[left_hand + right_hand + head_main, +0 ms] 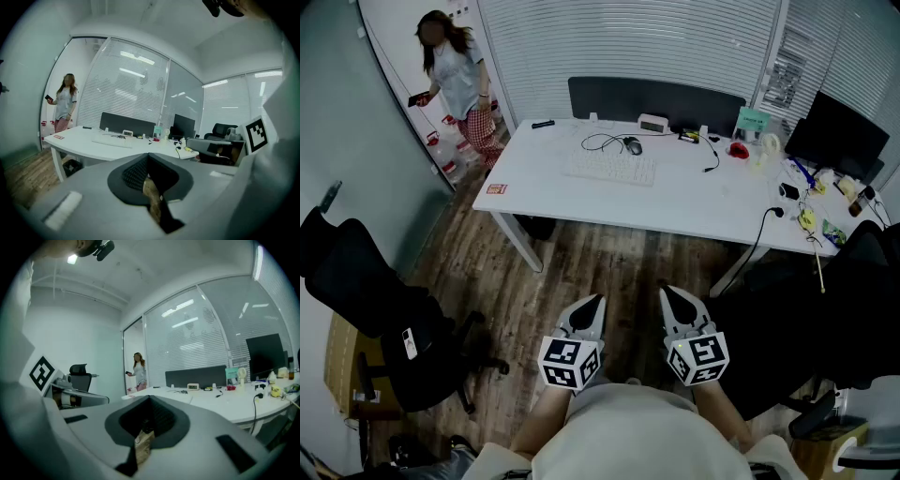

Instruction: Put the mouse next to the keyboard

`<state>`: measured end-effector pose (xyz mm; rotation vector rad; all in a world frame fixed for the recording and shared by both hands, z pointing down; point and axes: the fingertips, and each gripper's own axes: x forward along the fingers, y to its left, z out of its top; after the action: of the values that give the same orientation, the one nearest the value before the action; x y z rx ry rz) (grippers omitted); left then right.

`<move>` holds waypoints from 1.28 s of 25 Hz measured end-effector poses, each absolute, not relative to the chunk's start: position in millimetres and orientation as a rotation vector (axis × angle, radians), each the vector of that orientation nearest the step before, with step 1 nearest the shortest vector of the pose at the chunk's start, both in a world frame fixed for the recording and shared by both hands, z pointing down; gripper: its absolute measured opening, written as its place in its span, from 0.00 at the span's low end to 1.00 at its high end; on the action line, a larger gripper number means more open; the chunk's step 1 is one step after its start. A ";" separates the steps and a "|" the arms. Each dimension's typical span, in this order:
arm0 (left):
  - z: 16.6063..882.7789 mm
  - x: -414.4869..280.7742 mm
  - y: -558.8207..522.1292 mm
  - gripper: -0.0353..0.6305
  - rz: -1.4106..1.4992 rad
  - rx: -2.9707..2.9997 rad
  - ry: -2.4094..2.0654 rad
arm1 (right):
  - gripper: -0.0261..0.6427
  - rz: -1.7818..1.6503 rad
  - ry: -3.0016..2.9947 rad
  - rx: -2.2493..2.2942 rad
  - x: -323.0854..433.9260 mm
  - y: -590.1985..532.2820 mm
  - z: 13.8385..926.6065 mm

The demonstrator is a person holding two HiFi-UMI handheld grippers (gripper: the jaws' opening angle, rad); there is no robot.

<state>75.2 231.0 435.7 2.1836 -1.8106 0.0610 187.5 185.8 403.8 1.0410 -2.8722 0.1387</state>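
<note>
On the long white surface [694, 202], close to its rear edge, sits the small black corded mouse [633, 145]. Its thin black cable loops away over the surface toward the left end. The flat white keyboard [611, 169] lies on the left half of the surface. The mouse is just behind the keyboard's right part, on the side facing the surface's rear edge. Whether the two touch cannot be told at this size.

The left claw [596, 302] is held in front of the surface's near edge, well apart from it, above the brown wooden floor [581, 258]. Its jaws are pressed together with nothing between them. The right claw [668, 294] is held just beside the left one, equally far from the surface. Its jaws are likewise closed together and empty. Both claws point toward the surface.

A dark rectangular partition panel [656, 98] stands along the surface's rear edge. A black flat monitor [836, 136] stands at the surface's right end. A black office chair [375, 300] stands off the surface's left front corner. A person in a white top [455, 70] stands beyond the surface's left end.
</note>
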 end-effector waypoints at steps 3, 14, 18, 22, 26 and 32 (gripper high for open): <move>436.9 80.9 242.6 0.06 0.049 2.169 -1.810 | 0.04 0.135 -2.870 1.029 191.6 198.3 404.0; 433.7 92.9 253.6 0.07 0.035 2.176 -1.824 | 0.04 0.136 -2.891 1.005 197.9 208.5 402.7; 430.5 95.2 254.7 0.07 0.029 2.190 -1.825 | 0.04 0.134 -2.897 0.991 200.5 209.8 402.2; 430.8 100.3 257.3 0.07 0.032 2.212 -1.802 | 0.04 0.181 -2.899 0.985 204.5 209.7 406.5; 430.9 99.9 258.8 0.19 0.029 2.202 -1.805 | 0.19 0.225 -2.892 0.951 204.3 208.4 412.6; 437.8 98.8 259.5 0.26 -0.001 2.178 -1.776 | 0.34 0.273 -2.889 0.929 203.3 204.8 420.9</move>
<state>98.8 259.5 437.8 2.1776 -1.7758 -0.0007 203.3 204.8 420.9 0.9287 -2.8886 0.2732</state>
